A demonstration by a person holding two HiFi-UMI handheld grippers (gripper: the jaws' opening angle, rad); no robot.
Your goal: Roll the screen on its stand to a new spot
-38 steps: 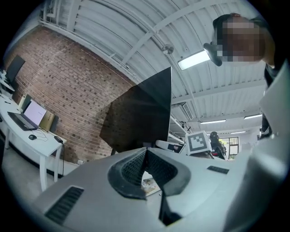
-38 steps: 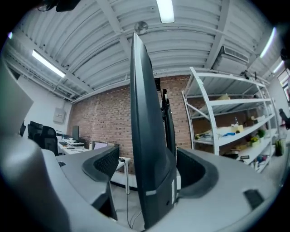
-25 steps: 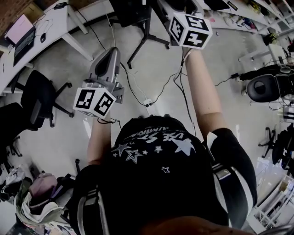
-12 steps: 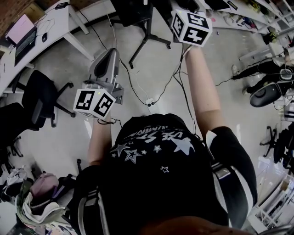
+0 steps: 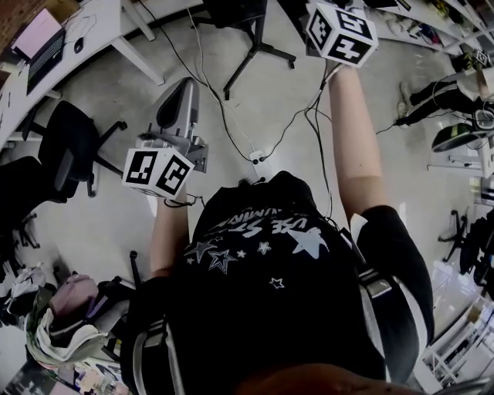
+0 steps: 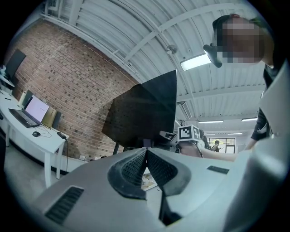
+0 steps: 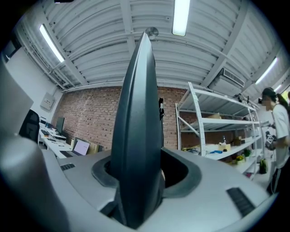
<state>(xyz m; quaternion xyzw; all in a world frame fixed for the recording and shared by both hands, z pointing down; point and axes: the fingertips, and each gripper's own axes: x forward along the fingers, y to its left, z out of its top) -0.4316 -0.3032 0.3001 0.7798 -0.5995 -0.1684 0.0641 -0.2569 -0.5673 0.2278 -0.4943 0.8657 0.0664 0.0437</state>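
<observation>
Grip change on the right: right hand-held gripper (image 7: 140,174) jaws have just been closing and are now clamped on the thin edge of the screen (image 7: 138,113), seen edge-on btwn the pads. My read: hold is set, roll can start, no push visible yet. Left hand-held gripper (image 6: 146,152) has jaws pressed together w/ nothing in them. It's aimed at the screen's dark back at frame centre, apart from it.

Stand (image 5: 258,48) legs splay on the floor at top centre of head view. In the way: cables (image 5: 224,123) trail across the floor from the stand to a power strip (image 5: 257,156) mid-frame, prob a snag risk. Office chair (image 5: 69,150) sits at left, surface (image 5: 116,23) w/ laptop (image 5: 42,42) at upper left. Someone's legs (image 5: 432,92) are at upper right, shelving rack (image 7: 213,131) right of the screen.
</observation>
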